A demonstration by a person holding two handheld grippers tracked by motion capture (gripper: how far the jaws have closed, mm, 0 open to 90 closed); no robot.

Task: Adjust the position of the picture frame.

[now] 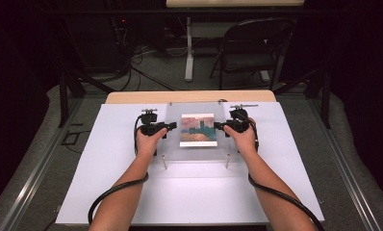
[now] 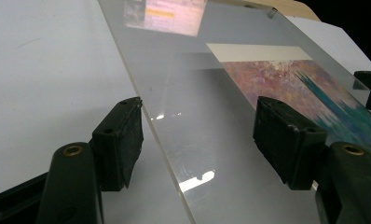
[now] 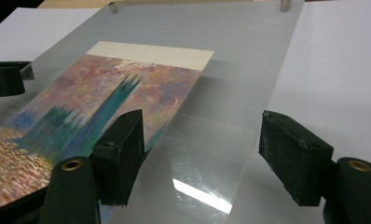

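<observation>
Big white table [image 1: 189, 192] spread out below, and lying on it, toward the far edge, a clear acrylic sheet [image 1: 197, 151] raised on small metal standoff posts [image 1: 164, 162]. Under the middle of that sheet lies a painted print [image 1: 197, 130], pinks and teal with a cream strip along its top. Now the hands: the left gripper [image 1: 170, 126] sits at the sheet's left edge, the right gripper [image 1: 219, 126] at its right edge, facing each other across the print. In the left gripper view, the jaws stand wide, one on each side of the sheet's edge [image 2: 160, 140], neither pad pressing on it. Same story in the right gripper view: jaws wide, the sheet's edge [image 3: 253, 140] running between them, no contact that I can see.
</observation>
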